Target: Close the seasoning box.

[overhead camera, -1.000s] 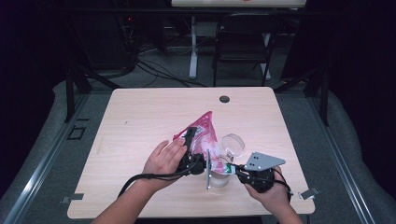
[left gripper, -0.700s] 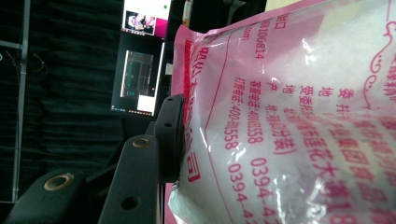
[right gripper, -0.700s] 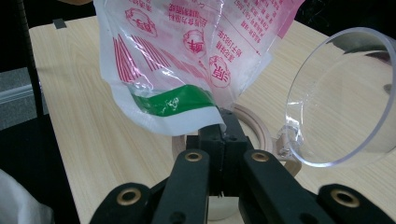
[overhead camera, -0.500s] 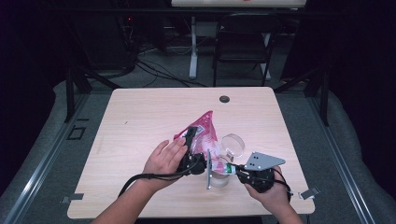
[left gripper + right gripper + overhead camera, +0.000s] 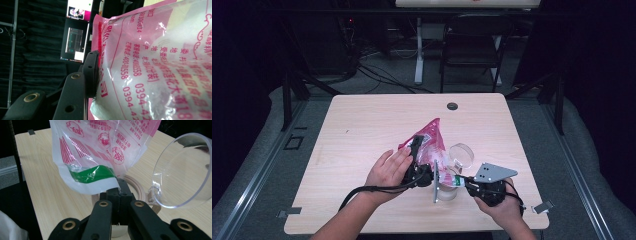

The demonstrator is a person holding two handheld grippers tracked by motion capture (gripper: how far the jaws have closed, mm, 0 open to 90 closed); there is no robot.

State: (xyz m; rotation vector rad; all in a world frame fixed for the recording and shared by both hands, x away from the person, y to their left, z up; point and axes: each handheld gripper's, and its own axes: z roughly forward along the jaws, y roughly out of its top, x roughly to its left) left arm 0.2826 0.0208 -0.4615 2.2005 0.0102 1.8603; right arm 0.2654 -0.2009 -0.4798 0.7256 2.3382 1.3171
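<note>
My left claw (image 5: 419,150) clamps the pink bag (image 5: 428,140) from the side, tilting it, while my right claw (image 5: 119,185), clenched on its lower corner, steers the mouth toward the jar (image 5: 135,185) just beyond, lid (image 5: 183,170) open beside it.

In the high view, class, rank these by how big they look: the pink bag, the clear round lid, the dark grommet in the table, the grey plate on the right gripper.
1. pink bag
2. and 3. clear round lid and grey plate: look alike in size, so unranked
4. dark grommet
</note>
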